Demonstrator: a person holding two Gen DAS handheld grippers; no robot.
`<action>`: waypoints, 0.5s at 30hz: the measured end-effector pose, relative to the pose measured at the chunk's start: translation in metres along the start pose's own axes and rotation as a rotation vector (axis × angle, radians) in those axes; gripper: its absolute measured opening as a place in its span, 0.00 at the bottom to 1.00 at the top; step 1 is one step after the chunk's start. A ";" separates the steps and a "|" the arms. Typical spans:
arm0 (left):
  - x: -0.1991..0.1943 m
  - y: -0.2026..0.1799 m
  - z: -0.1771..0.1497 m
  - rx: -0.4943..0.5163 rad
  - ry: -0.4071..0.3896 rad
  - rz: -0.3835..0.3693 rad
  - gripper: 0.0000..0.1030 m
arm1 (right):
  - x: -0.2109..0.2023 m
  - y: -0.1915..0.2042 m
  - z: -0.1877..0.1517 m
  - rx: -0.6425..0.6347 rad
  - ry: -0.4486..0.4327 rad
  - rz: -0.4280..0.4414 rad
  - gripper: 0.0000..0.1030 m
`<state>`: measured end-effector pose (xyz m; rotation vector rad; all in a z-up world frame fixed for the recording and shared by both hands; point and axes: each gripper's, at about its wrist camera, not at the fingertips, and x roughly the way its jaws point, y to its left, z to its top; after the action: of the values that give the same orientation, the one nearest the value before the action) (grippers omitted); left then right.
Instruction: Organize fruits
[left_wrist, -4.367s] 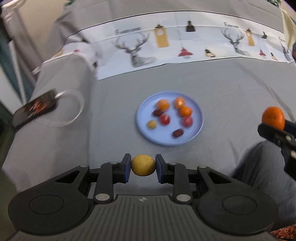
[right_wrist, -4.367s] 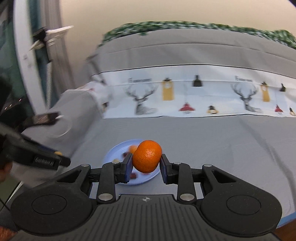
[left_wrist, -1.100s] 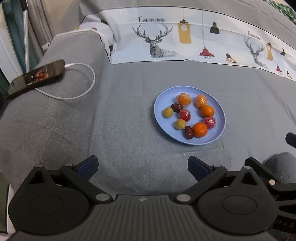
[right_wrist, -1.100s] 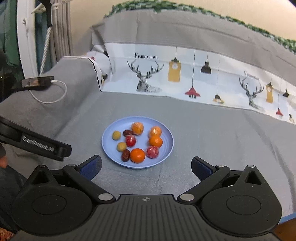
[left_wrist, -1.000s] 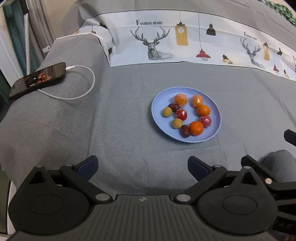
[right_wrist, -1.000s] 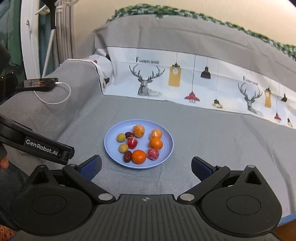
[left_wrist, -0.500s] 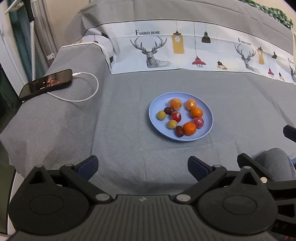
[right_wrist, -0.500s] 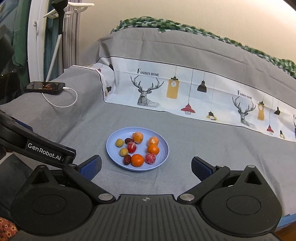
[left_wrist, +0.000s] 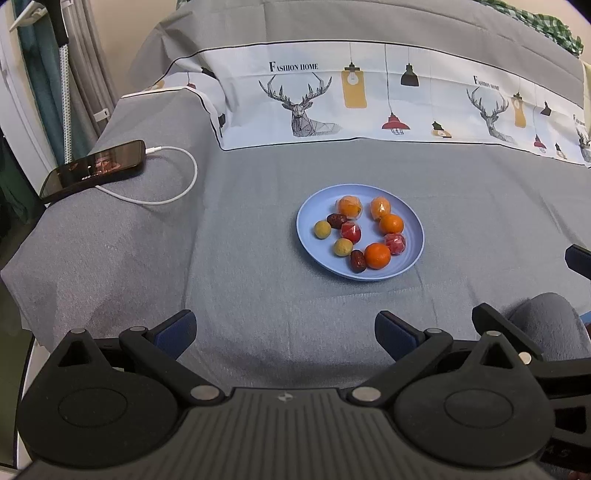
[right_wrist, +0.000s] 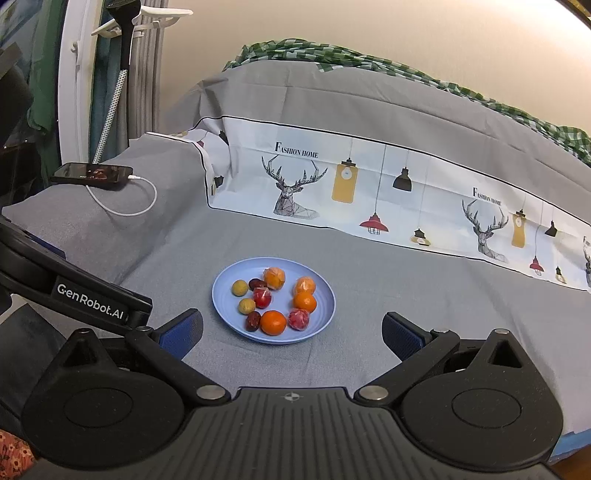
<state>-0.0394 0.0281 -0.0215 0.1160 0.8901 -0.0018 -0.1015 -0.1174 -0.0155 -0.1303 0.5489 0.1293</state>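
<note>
Left wrist view: left tool (left_wrist: 284, 334) spread wide, nothing between its blue pads, held over grey bedspread (left_wrist: 240, 295). Blue plate (left_wrist: 306, 236) sits on the bedspread ahead, slightly right of centre. On it: 2 olive-yellow round fruits (left_wrist: 322, 229), 2 dark red dates (left_wrist: 357, 260), a plain orange (left_wrist: 377, 255) at near edge, another orange (left_wrist: 391, 223) further back, 2 clear-wrapped orange pcs (left_wrist: 349, 206) at far side, 2 clear-wrapped red pcs (left_wrist: 351, 232). All fruit inside the rim; near date touches near orange.

Phone (left_wrist: 94, 170) lies at left of the bed, screen lit, white cable (left_wrist: 173, 197) plugged in and looping toward the plate side. White printed band (left_wrist: 369, 99) across the bedding behind plate: deer heads, hanging lamps, text "FASHION HOME" twice. A grey-clad knee (left_wrist: 546, 325) at lower right.

Right wrist view: right tool (right_wrist: 291, 332) also spread wide, empty. Plate (right_wrist: 221, 295) just ahead between the pads, same fruit layout. Left tool's body crosses at left edge w/ label "GenRobot.AI" (right_wrist: 90, 301). "FASHION HOME" legible here too. Green checked fabric (right_wrist: 332, 51) along top of the bedding; phone (right_wrist: 92, 171) and cable at far left.
</note>
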 end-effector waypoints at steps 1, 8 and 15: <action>0.000 0.000 0.000 0.000 0.000 0.000 1.00 | 0.000 0.000 0.000 0.000 0.001 -0.001 0.99; 0.001 -0.001 0.000 0.008 0.001 0.001 1.00 | 0.002 0.001 0.000 0.000 0.005 -0.003 0.99; 0.002 -0.002 0.001 0.015 0.002 0.006 1.00 | 0.004 0.002 0.001 -0.007 0.009 -0.003 0.99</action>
<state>-0.0376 0.0266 -0.0230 0.1323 0.8919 -0.0025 -0.0981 -0.1149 -0.0172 -0.1388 0.5567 0.1277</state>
